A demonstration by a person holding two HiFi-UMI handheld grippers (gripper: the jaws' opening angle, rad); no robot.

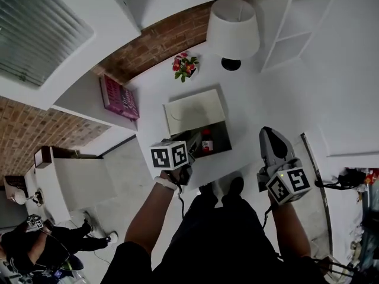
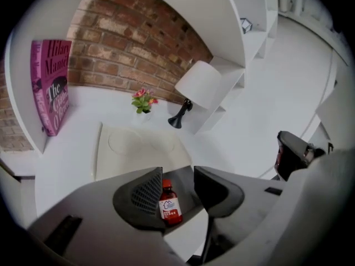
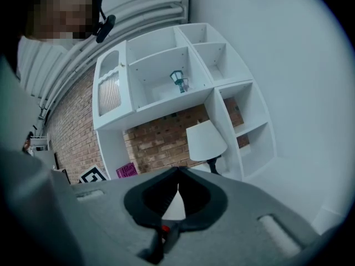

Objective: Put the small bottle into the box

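Observation:
The small bottle (image 1: 206,141) (image 2: 169,204), dark red with a red cap and white label, stands upright in the dark inside of the box (image 1: 220,136) (image 2: 187,195). The box's cream lid (image 1: 195,111) (image 2: 133,151) lies open behind it. My left gripper (image 1: 193,145) (image 2: 177,175) is open just short of the box's near left edge, and the bottle shows in the gap between its jaws, close to the left pad and not gripped. My right gripper (image 1: 266,132) (image 3: 177,174) is shut with nothing in it, to the right of the box over the white table.
A white lamp (image 1: 233,31), a small pot of flowers (image 1: 185,65) and a pink book (image 1: 120,97) stand behind the box by the brick wall. White shelves (image 1: 296,22) rise at the back right. Another person (image 1: 41,241) crouches on the floor at the lower left.

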